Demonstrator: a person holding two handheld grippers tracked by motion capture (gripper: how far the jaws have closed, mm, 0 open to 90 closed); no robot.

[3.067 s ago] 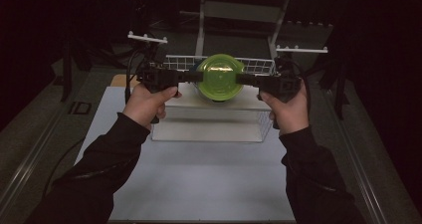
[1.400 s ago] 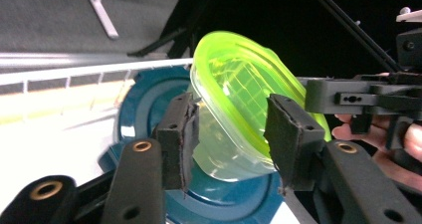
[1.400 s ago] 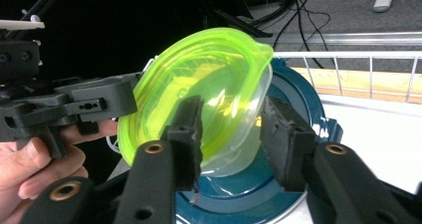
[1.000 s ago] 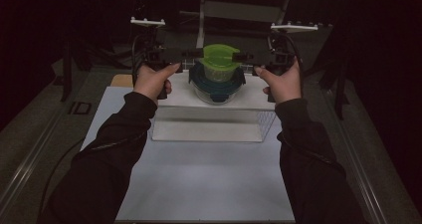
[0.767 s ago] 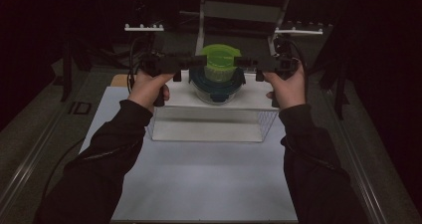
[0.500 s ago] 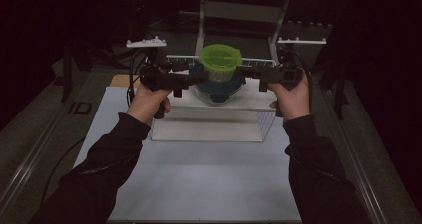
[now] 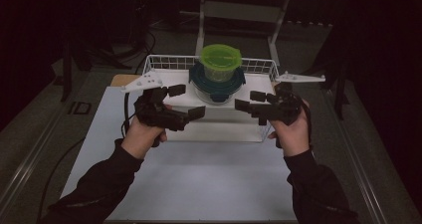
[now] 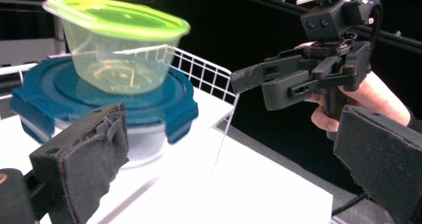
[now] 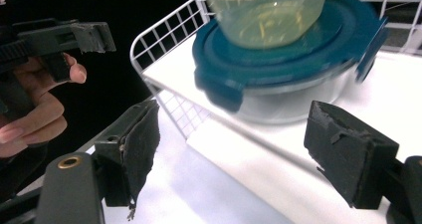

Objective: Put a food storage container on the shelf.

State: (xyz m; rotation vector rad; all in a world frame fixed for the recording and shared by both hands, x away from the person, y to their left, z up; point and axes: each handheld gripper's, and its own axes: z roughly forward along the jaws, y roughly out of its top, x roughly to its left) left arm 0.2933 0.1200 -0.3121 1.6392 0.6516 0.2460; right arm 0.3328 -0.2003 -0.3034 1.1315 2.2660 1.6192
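A clear tub with a green lid [image 7: 220, 62] stands on the blue-lidded container [image 7: 215, 82], which rests on a raised white platform [image 7: 219, 119] before a white wire basket [image 7: 259, 64]. On either side of that container, the left gripper [image 7: 186, 102] and right gripper [image 7: 249, 100] hang free, each with fingers spread apart and empty, over the white worktop [image 7: 199, 179].

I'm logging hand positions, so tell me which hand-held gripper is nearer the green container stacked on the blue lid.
Left, narrowly. The left hand-held gripper sits below-left of the green container; the right hand-held gripper sits below-right, slightly farther.
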